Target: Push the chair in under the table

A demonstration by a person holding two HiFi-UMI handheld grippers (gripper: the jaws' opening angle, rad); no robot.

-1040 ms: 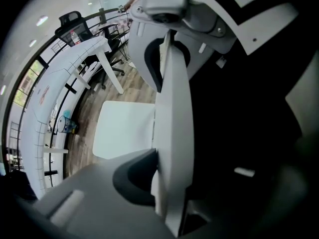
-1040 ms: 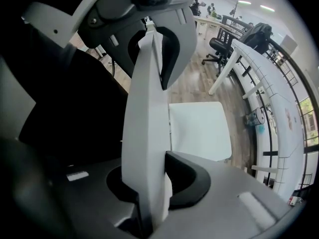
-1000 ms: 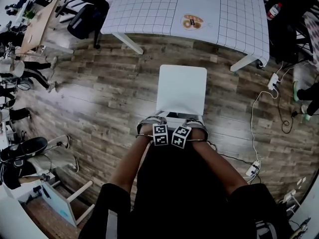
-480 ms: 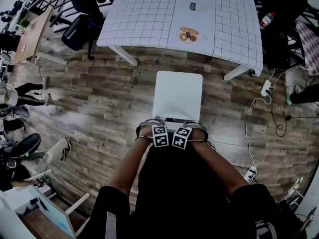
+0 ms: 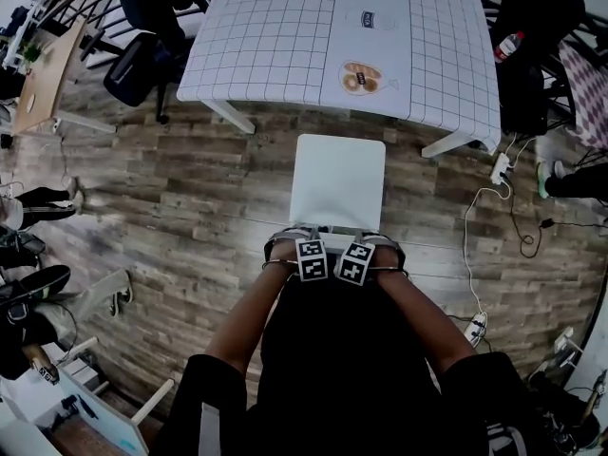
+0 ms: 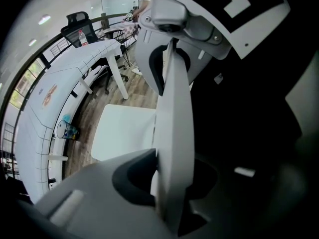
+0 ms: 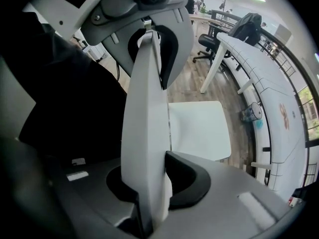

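A white chair stands on the wood floor, its seat [image 5: 337, 180] facing the white grid-covered table [image 5: 275, 36], whose near edge lies a short way past the seat's front. Both grippers point down side by side onto the chair's backrest. My left gripper [image 5: 296, 242] is shut on the backrest's top edge [image 6: 174, 133], and the seat [image 6: 124, 131] shows beyond it. My right gripper [image 5: 372, 244] clamps the same backrest [image 7: 147, 133] beside the seat [image 7: 199, 128]. The person's arms hide the backrest in the head view.
The table's legs [image 5: 228, 117] [image 5: 446, 142] flank the chair's path. Power strips with cables [image 5: 501, 167] [image 5: 478, 326] lie on the floor to the right. A black office chair [image 5: 142, 50] stands at upper left, and shoes [image 5: 38, 283] lie at far left.
The chair and both grippers on it have moved toward the table; the strip of floor between the seat's front and the table's edge has narrowed.
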